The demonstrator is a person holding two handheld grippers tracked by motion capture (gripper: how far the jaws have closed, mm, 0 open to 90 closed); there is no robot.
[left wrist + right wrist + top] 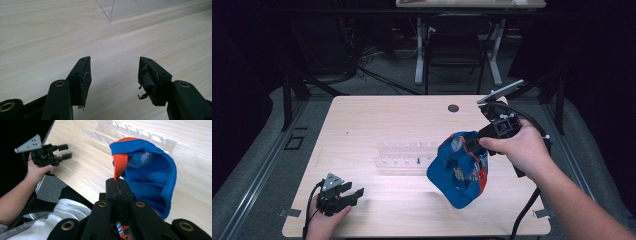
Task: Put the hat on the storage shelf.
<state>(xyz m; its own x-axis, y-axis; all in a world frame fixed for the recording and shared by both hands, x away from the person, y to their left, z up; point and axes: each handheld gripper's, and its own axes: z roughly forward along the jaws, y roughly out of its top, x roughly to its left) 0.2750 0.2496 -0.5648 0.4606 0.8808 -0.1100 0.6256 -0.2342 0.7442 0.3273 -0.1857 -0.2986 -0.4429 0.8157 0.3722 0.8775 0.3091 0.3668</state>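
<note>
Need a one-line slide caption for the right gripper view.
Right gripper clamps the blue cap by its orange strap above the table.

Dark room, grey carpet (272, 165), a black chair (456, 47) tucked under a white-legged desk (469, 4) beyond the table (377, 115).

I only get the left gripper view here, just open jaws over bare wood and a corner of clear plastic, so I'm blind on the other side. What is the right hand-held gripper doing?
Observer: The right hand-held gripper is shut on the orange edge of a blue cap, holding it up above the table.
Operator: Where is that cap relative to the clear plastic I see?
Observer: In the high view it hangs at the right end of the clear rack, overlapping that end.
Operator: And where does my left hand-held gripper sit?
Observer: The left hand-held gripper is near the table's front left corner, open, well apart from the cap.
</note>
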